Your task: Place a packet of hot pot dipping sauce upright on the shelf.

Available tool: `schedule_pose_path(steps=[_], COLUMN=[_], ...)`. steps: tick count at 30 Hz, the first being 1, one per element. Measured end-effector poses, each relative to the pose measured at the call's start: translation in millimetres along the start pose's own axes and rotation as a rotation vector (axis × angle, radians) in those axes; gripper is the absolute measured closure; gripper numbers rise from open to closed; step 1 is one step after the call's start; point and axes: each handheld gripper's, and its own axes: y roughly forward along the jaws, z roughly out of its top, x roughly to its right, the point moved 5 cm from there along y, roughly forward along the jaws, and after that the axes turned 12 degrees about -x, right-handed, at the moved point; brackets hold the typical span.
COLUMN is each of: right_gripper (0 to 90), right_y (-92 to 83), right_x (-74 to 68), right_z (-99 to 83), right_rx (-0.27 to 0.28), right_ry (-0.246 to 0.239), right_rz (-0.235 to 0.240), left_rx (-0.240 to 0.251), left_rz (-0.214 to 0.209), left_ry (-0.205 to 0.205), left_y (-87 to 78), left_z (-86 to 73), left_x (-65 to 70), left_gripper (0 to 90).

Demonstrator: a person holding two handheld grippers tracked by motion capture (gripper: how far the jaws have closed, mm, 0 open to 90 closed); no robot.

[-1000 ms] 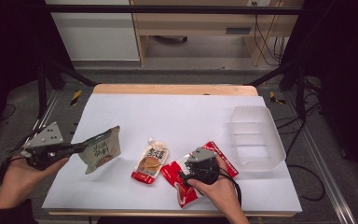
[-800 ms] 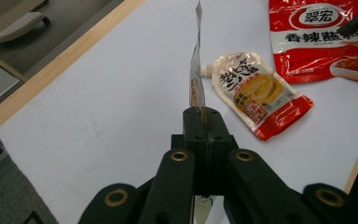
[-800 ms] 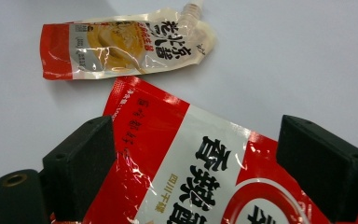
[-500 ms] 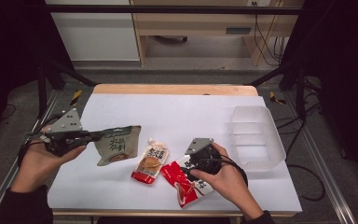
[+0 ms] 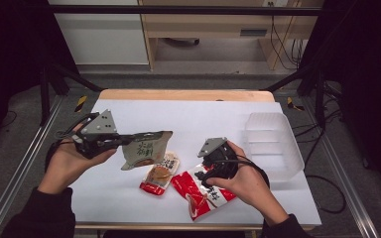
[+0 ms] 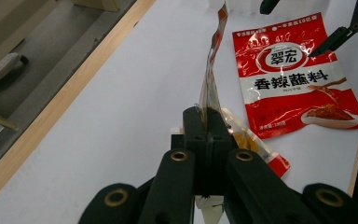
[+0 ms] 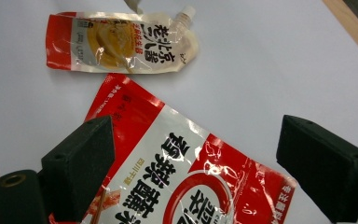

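- Over the white surface (image 5: 129,198) in the high view, the left claw (image 5: 129,140) sits at about nine o'clock, clamped on one edge of a grey-green foil sachet (image 5: 144,150) that hangs clear of the surface. Against the earlier frames, this sachet has travelled from the left edge toward the centre and risen.
- At five o'clock the right claw (image 5: 209,171) hovers over a red glossy sauce pouch (image 5: 202,193), which lies flat. Just beside it at six o'clock lies a cream-and-orange spouted pouch (image 5: 158,174). A clear plastic tub (image 5: 273,144) waits at three o'clock, with nothing visible inside.
- Left gripper view: the claw's jaws are pressed together on the sachet (image 6: 211,79), seen edge-on and rising toward twelve o'clock; the red pouch (image 6: 298,84) lies at two o'clock.
- Right gripper view: the jaws stand wide apart, having just reopened after a slight closing, with nothing between the pads; the red pouch (image 7: 186,182) lies below them and the spouted pouch (image 7: 121,42) at eleven o'clock.
- Judging from this, the sachet is being carried toward the tub, while the right hand has lifted without gripping the red pouch, so that pick is likely not yet made.
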Motion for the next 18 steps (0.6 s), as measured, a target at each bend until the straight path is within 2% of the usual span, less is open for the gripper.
schedule_pose_path(steps=[1, 4, 10, 18], right_gripper=[13.2, 13.2, 12.5, 11.5], right_y=[-4.5, -9.1, -20.8, -31.1], right_x=[0.1, 0.9, 7.7, 18.2], right_z=[2.3, 4.8, 8.8, 13.9], right_rx=[0.004, 0.013, 0.014, 0.011], right_ry=[-0.020, -0.038, -0.052, -0.082], right_rz=[-0.014, -0.026, -0.045, -0.030], left_rx=[0.004, 0.006, 0.016, 0.014], left_rz=[-0.009, -0.024, -0.041, -0.066], left_ry=[0.013, 0.025, 0.049, 0.062], left_y=[3.7, 8.5, 16.5, 28.0], left_z=[5.6, 11.8, 25.5, 35.1], left_x=[1.8, 4.4, 9.8, 11.2], left_gripper=[90.0, 90.0, 90.0, 90.0])
